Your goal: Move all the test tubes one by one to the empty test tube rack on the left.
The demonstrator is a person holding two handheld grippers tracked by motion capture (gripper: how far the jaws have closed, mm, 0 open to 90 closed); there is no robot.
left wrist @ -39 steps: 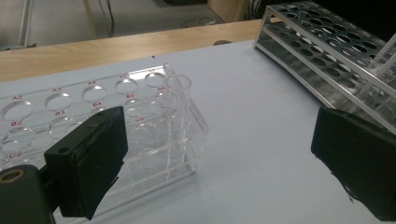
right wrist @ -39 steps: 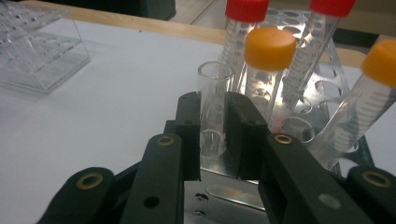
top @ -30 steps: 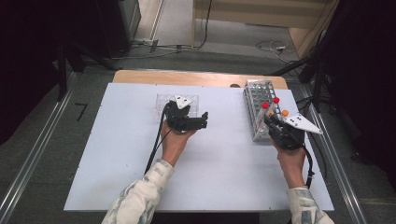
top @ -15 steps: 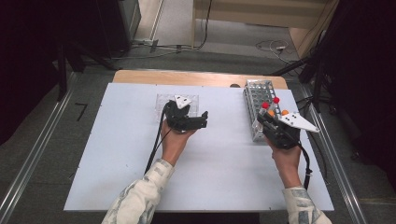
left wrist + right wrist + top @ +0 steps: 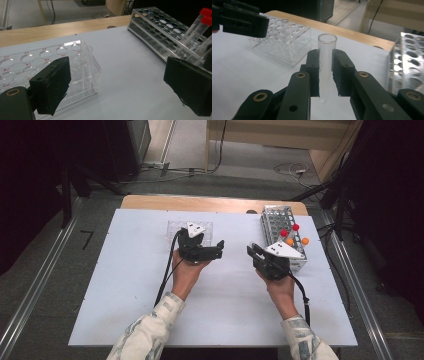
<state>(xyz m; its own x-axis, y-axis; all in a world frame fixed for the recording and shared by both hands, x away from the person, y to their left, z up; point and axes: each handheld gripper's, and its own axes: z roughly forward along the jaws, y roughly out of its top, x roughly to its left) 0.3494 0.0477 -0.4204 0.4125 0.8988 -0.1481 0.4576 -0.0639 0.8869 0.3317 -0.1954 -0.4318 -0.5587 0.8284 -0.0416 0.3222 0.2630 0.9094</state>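
Table: a white rectangular tabletop (image 5: 125, 310) takes up the middle of the high view, with a bare wooden strip (image 5: 150, 202) along its far edge.
Clear rack: a transparent plastic rack with rows of round labelled holes (image 5: 175, 227) sits upper centre-left in the high view; in the left gripper view it lies at lower left (image 5: 37, 57), partly behind the near jaw.
Left gripper: the black hand-held left gripper (image 5: 212, 249) is just right of the clear rack, held by the person's left hand (image 5: 186, 272); its jaws stand wide apart with only table between them.
Glass tube: a clear, uncapped glass test tube (image 5: 325, 60) stands upright at the centre of the right gripper view, its open rim above the jaw tips.
Right gripper: the black right gripper (image 5: 252, 252), right of centre in the high view, is clenched on the glass tube.
Metal rack: a silver perforated metal rack (image 5: 275, 220) stands at the upper right.
Capped tubes: red-capped tubes (image 5: 290, 230) and orange-capped tubes (image 5: 297, 241) stand in the metal rack's near end.
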